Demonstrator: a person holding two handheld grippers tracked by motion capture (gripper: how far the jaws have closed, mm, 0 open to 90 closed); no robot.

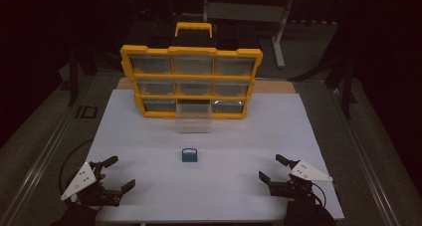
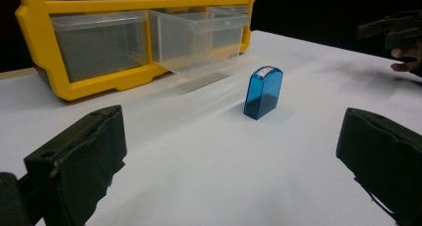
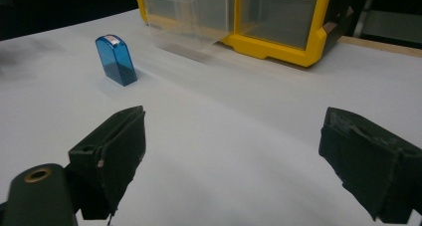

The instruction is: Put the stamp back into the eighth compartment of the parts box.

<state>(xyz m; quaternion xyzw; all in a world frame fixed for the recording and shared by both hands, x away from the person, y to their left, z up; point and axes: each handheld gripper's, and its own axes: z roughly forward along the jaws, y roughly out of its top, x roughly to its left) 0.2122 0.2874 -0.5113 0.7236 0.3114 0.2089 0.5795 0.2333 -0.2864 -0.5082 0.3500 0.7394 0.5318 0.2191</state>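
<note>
1. Blue and see-through, a small plastic case (image 1: 189, 155) stands upright on the white tabletop (image 1: 149, 136), with a pale label on its rounded top.
2. Seen from above, the case sits ahead of both tools and between them, well apart from each.
3. The left gripper (image 1: 113, 175) is held low over the near left part of the table, with its jaws spread wide and nothing between them.
4. In the left gripper view, the case (image 2: 263, 92) stands ahead of the jaws and slightly toward the right jaw, untouched.
5. The right gripper (image 1: 272, 168) is held low over the near right part of the table, jaws likewise wide apart and holding nothing.
6. In the right gripper view, the case (image 3: 115, 60) stands ahead and off to the left, beyond the left jaw.
7. Beyond the case, farther from both tools, stands a yellow organiser (image 1: 191, 80) with three rows of clear drawers.
8. One clear drawer (image 1: 193, 117), the middle one of the bottom row, is pulled out toward the case and looks empty.
9. A dark-gloved hand carries each tool at the near table edge.
</note>
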